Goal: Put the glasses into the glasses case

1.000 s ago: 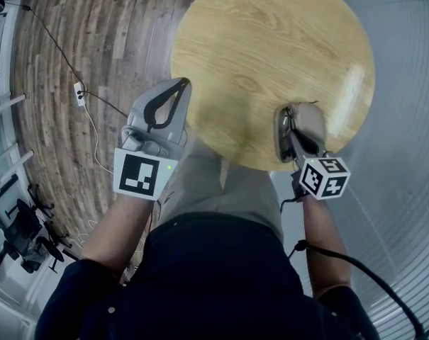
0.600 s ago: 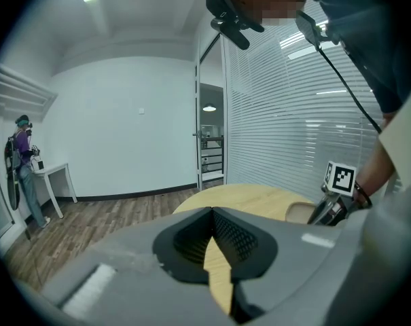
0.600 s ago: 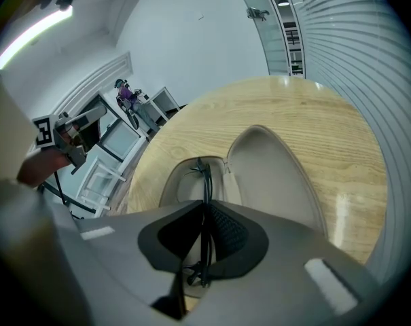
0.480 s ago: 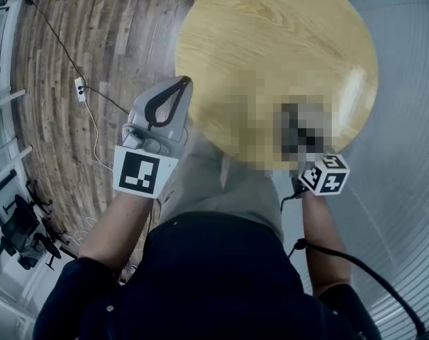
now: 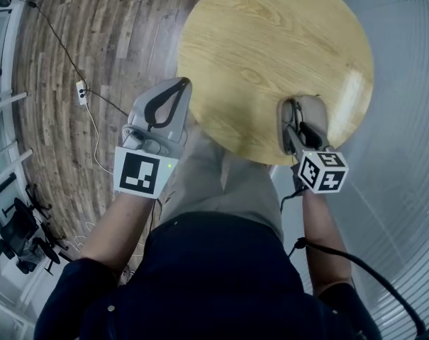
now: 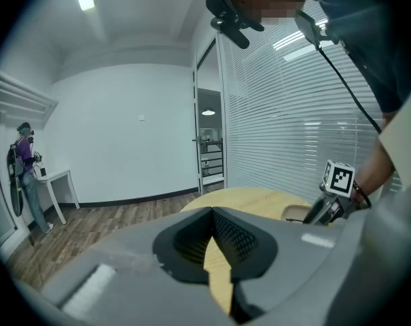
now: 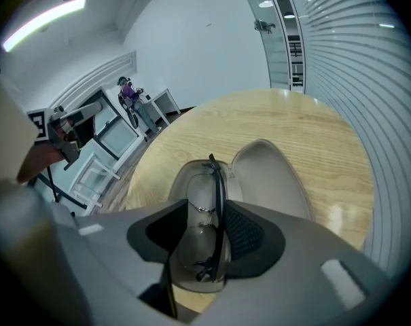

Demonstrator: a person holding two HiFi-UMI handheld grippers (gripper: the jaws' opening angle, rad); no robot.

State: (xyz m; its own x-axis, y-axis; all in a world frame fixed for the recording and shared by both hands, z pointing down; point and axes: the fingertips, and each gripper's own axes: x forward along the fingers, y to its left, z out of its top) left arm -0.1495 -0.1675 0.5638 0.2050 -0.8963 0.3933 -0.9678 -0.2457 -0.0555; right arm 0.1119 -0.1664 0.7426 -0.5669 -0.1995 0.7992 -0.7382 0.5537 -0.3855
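Note:
A beige glasses case (image 7: 273, 175) lies open on the near edge of the round wooden table (image 5: 271, 41). The dark-rimmed glasses (image 7: 215, 202) rest folded in its lower half. My right gripper (image 7: 205, 233) points steeply down over the case; its jaws have just been opening and now stand wide on either side of the glasses without pressing them. From the head view the case (image 5: 312, 113) sits just beyond my right gripper (image 5: 299, 129). Off the table's left edge, my left gripper (image 5: 173, 91) hangs over the floor, shut with nothing in it.
White blinds (image 5: 405, 119) run close along the table's right side. A power strip and cable (image 5: 79, 94) lie on the wooden floor to the left. A person (image 6: 25, 161) stands by a white desk across the room.
My right gripper's jaws have spread apart over the case, and the glasses now lie in it. The left gripper has barely shifted.

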